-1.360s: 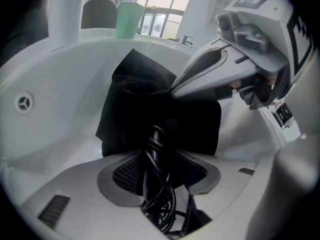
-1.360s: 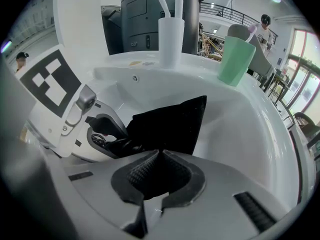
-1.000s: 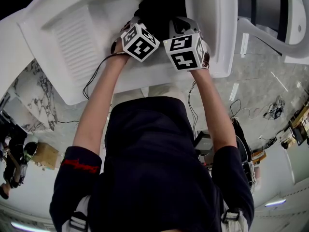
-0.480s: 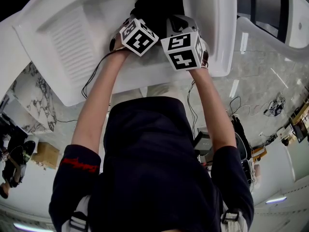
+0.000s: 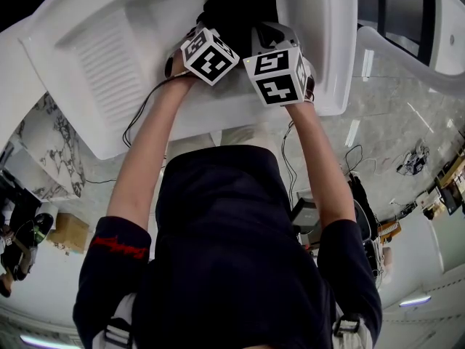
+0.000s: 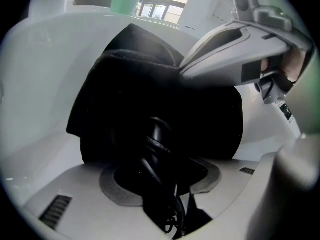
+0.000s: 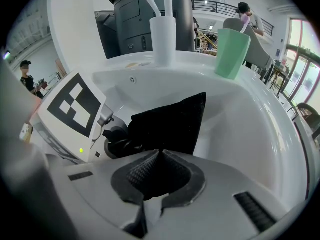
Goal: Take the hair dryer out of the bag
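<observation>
A black cloth bag (image 5: 240, 9) lies in the white basin (image 5: 109, 57). Both grippers reach down into its near end, side by side. In the left gripper view the bag (image 6: 200, 114) fills the middle, and my left gripper (image 6: 162, 184) is shut on a black hair dryer (image 6: 157, 149) whose handle and cord stick out of the bag's mouth. My right gripper (image 7: 152, 184) is shut on a pinched fold of the bag (image 7: 172, 121). The left gripper's marker cube (image 7: 75, 106) shows beside it. Most of the hair dryer is hidden inside the bag.
A white cup (image 7: 162, 39) with sticks in it and a green cup (image 7: 231, 51) stand on the basin's far rim. The basin has a ribbed drainer part (image 5: 109, 64) at the left. Thin cables (image 5: 142, 115) hang from the grippers. A person (image 7: 249, 14) stands far behind.
</observation>
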